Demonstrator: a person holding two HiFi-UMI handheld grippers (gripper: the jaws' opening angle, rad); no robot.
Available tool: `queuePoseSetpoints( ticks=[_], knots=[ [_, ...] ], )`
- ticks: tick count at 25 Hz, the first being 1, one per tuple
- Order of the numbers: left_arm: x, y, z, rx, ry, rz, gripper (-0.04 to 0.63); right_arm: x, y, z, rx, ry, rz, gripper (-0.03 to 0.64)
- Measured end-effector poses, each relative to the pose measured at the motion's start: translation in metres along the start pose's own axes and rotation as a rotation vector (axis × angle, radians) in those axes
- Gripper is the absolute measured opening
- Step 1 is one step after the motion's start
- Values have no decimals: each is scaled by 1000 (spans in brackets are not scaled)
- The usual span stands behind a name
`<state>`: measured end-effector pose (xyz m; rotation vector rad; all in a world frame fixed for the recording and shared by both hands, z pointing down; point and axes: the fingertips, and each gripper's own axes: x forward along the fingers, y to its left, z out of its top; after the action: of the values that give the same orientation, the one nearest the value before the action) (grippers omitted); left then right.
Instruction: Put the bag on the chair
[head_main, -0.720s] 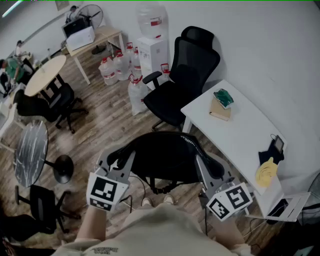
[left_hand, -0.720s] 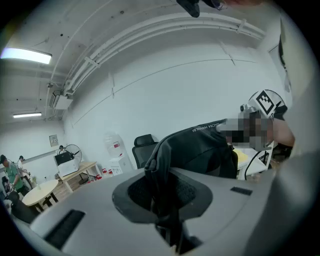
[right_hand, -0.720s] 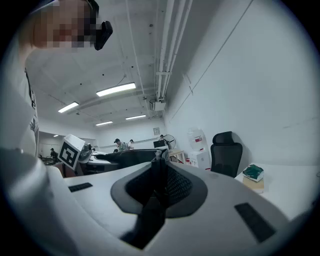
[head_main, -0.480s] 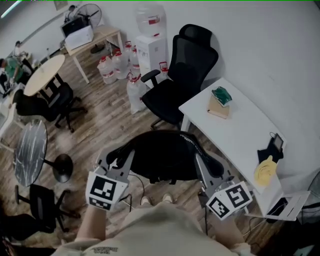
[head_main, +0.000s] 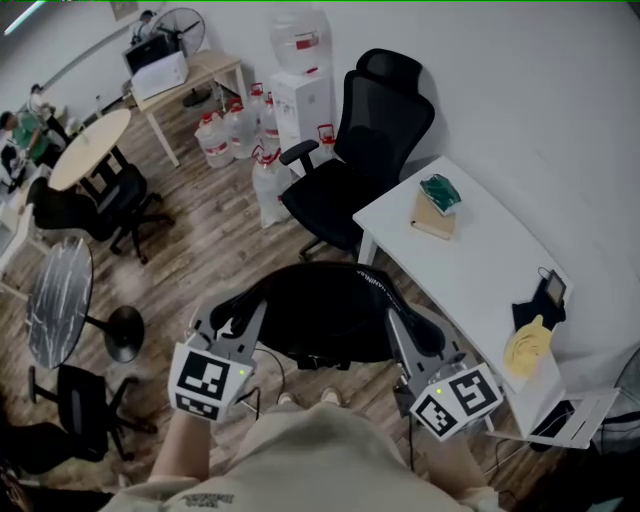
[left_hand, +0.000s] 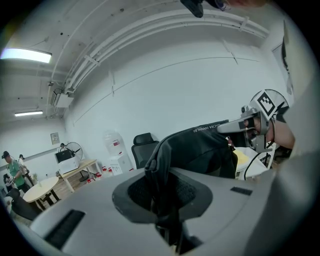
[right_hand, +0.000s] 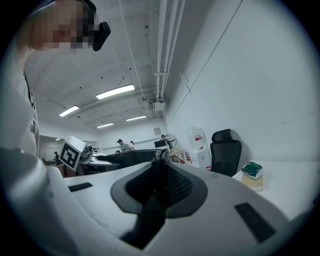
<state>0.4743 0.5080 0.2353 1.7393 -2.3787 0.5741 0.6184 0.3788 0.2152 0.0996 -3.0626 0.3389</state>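
Two grips held: left gripper (head_main: 233, 322) and right gripper (head_main: 408, 330) clamped on bag (head_main: 330, 310); thinly pinched fabric could be pulled free short of chair (head_main: 345, 195).

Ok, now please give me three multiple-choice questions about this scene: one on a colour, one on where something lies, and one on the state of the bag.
1. The bag is:
A. black
B. red
C. white

2. The green object lies:
A. on the floor
B. on a tan book on the white table
C. inside the bag

3. With regard to the black chair, the bag is:
A. resting on its seat
B. held in the air by the left gripper and the right gripper, away from the chair
C. hanging on its backrest

Answers:
1 A: the fabric looks black in all three views.
2 B: the head view shows it on the book near the table's far end.
3 B: each gripper view shows its jaws closed on black fabric, and the chair's seat is empty.
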Motion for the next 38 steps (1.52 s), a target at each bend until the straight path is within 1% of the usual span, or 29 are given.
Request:
queuePoseSetpoints(
  ticks=[6, 12, 20, 28, 34, 38],
  knots=[
    [3, -1, -3, -11, 4, 20, 71, 6, -7, -4, 3, 11, 23, 57],
    [6, 13, -8, -23, 1, 40, 71, 24, -7, -6, -2, 17, 43, 57],
    [33, 45, -21, -44, 4, 50, 71, 69, -19, -12, -3, 30, 45, 57],
    [85, 110, -32, -67, 25, 54, 71, 153, -42, -14, 8, 57, 50, 57],
    [140, 178, -33, -81, 40, 29, 71, 235, -66, -7, 33, 75, 26, 57],
    [181, 226, -30, -84, 45, -3, 71, 294, -83, 2, 38, 81, 0, 57]
  ],
)
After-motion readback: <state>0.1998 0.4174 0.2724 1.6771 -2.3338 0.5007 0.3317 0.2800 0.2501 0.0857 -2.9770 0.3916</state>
